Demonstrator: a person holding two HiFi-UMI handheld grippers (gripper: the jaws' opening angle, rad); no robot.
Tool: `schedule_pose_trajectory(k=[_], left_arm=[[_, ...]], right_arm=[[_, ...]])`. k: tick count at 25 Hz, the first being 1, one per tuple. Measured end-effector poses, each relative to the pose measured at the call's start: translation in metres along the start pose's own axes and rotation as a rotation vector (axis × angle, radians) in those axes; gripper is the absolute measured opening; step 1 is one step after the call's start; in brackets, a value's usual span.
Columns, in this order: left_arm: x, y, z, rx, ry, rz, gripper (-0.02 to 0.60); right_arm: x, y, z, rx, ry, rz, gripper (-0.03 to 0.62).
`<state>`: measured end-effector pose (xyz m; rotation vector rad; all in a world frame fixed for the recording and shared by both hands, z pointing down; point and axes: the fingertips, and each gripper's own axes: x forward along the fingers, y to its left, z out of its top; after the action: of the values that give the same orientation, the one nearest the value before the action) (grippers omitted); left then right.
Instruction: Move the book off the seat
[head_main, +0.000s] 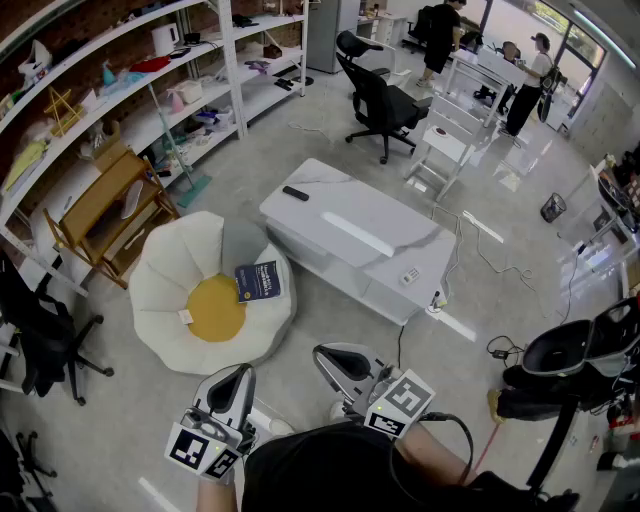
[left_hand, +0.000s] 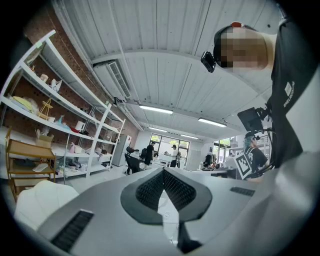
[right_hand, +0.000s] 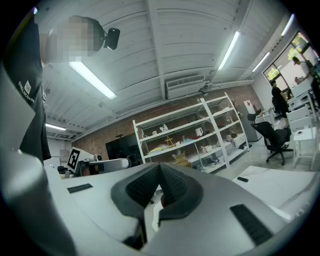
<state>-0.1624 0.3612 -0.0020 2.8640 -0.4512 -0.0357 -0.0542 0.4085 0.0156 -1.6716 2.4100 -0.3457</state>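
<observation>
Book (head_main: 259, 281), one, on one seat (head_main: 165, 287)

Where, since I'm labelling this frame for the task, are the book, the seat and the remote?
book (head_main: 259, 281), head view, middle of its dark blue cover.
seat (head_main: 168, 265), head view, bare white cushion left of the book.
remote (head_main: 295, 193), head view, middle of its black body.

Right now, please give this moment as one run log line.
phase: not started | book: lying on seat | left gripper: shut, empty | right gripper: shut, empty | both apart from book
</observation>
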Motion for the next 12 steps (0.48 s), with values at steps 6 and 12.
schedule_pose_trajectory(k=[6, 12], left_arm=[[0.011, -0.009, -0.005, 0.009, 0.000, 0.015, 0.005], [0.029, -0.017, -0.010, 0.019, 0.016, 0.027, 0.005]], right_arm=[[-0.009, -0.013, 0.000, 0.011, 0.002, 0.006, 0.012], [-0.017, -0.027, 0.003, 0.027, -0.001, 0.022, 0.012]])
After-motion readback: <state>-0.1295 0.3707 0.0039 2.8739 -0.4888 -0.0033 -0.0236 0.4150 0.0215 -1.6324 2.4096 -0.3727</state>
